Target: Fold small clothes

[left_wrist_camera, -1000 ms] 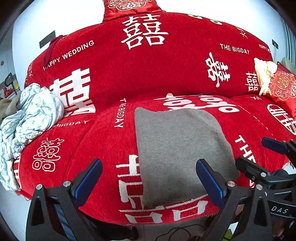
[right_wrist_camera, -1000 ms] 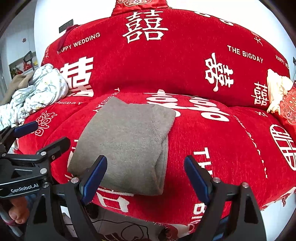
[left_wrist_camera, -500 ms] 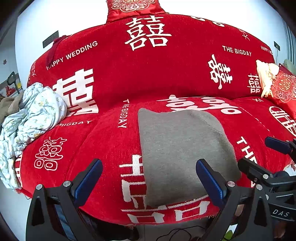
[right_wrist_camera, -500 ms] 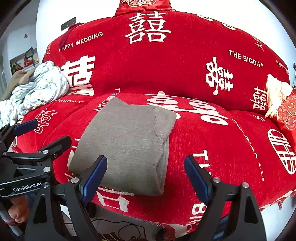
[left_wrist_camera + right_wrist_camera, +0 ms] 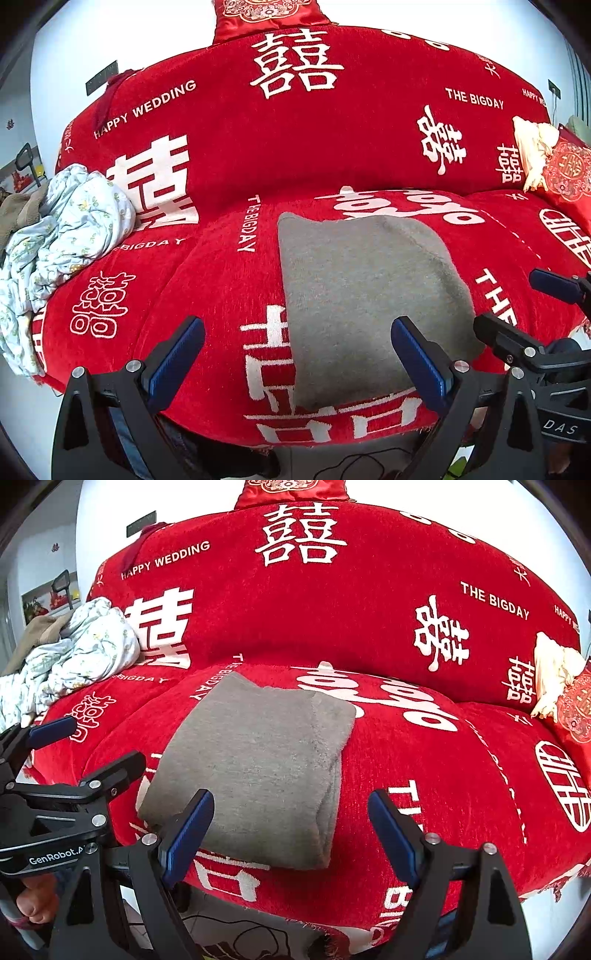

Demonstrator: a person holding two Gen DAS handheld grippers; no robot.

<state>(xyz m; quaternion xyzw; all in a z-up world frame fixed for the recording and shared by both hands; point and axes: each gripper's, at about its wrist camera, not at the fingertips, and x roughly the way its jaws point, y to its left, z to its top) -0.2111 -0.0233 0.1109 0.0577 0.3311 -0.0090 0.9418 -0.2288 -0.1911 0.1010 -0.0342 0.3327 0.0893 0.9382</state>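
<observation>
A folded grey garment (image 5: 365, 291) lies flat on the middle seat cushion of a red sofa (image 5: 229, 280); it also shows in the right wrist view (image 5: 258, 760). My left gripper (image 5: 295, 354) is open and empty, held off the sofa's front edge near the garment's near left corner. My right gripper (image 5: 291, 830) is open and empty, just in front of the garment's near right corner. Each gripper shows at the edge of the other's view, the right one (image 5: 517, 314) and the left one (image 5: 81, 746).
A crumpled pale floral cloth pile (image 5: 59, 243) lies on the left end of the sofa, also in the right wrist view (image 5: 70, 657). A cream cloth (image 5: 532, 151) and a red embroidered cushion (image 5: 569, 170) sit at the right end. Cables lie on the floor (image 5: 236, 938).
Both grippers have drawn back slightly and tilted; the sofa and grey garment sit a little lower in view. The garment has not moved and both grippers stay open.
</observation>
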